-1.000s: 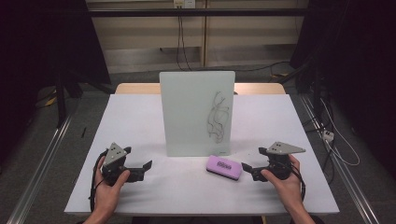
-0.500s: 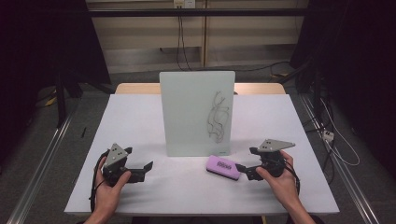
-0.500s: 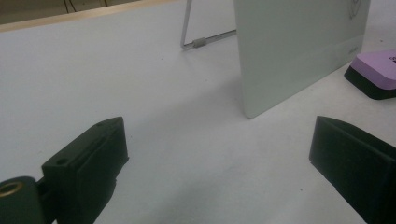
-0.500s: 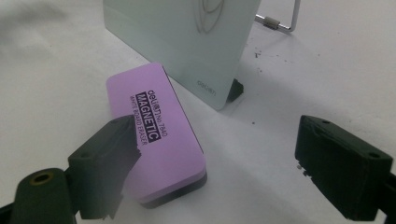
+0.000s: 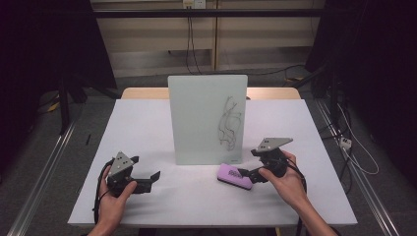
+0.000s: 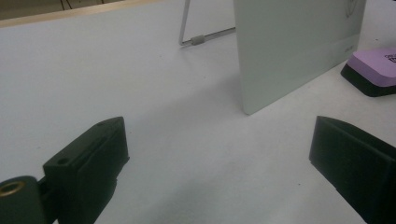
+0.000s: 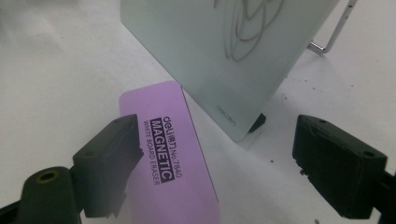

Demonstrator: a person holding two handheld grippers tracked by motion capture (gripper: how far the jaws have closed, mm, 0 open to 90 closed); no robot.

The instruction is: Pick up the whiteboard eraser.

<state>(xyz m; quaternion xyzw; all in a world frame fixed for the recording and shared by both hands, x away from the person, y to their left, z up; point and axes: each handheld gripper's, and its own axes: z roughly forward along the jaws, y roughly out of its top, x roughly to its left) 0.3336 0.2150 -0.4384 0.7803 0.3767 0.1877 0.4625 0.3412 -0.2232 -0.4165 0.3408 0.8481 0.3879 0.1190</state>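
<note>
Right gripper [image 5: 247, 173] nearer — jaws apart, purple eraser [image 7: 175, 158] just ahead-left, long axis running away; left gripper [image 5: 147, 181] agape, well apart.

A purple whiteboard eraser [image 5: 235, 175] with a black base and a label reading "MAGNETIC WHITE BOARD ERASER" lies flat on the white desk [image 5: 196, 196], just in front of an upright pale whiteboard [image 5: 206, 119] bearing dark scribbles near its right edge.
</note>
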